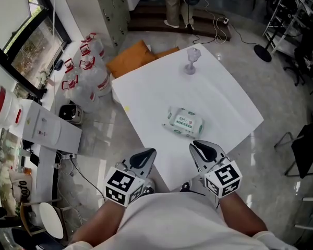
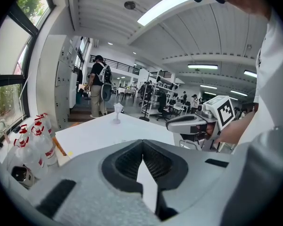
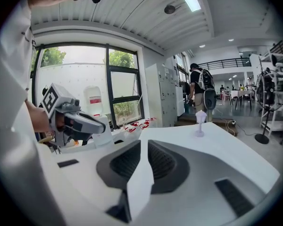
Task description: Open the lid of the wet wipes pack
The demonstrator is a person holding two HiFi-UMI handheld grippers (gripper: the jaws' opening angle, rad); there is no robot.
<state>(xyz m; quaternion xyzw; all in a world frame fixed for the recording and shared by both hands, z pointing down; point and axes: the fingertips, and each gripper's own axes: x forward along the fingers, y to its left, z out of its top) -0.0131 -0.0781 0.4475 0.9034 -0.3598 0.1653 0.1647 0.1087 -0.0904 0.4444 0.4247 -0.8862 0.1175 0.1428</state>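
Head view: found wet wipes pack [image 1: 183, 122] lying flat on white table [image 1: 219, 95]; green-and-white label, print too small to read. Noted left gripper [image 1: 147, 154] jaws pressed together, empty; right gripper [image 1: 199, 146] jaws slightly parted, nothing between. Both held at near edge, apart from pack.

Green-and-white wet wipes pack [image 1: 183, 122] lies flat on white table [image 1: 219, 92].

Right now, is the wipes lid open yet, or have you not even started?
Nothing looks done yet: the pack lies flat on the table, and its lid looks shut. In hand: nothing. The left gripper, jaws together, and the right gripper, jaws a little apart, both hang empty, short of the pack. Left to do: reach the pack, steady it and lift the lid.
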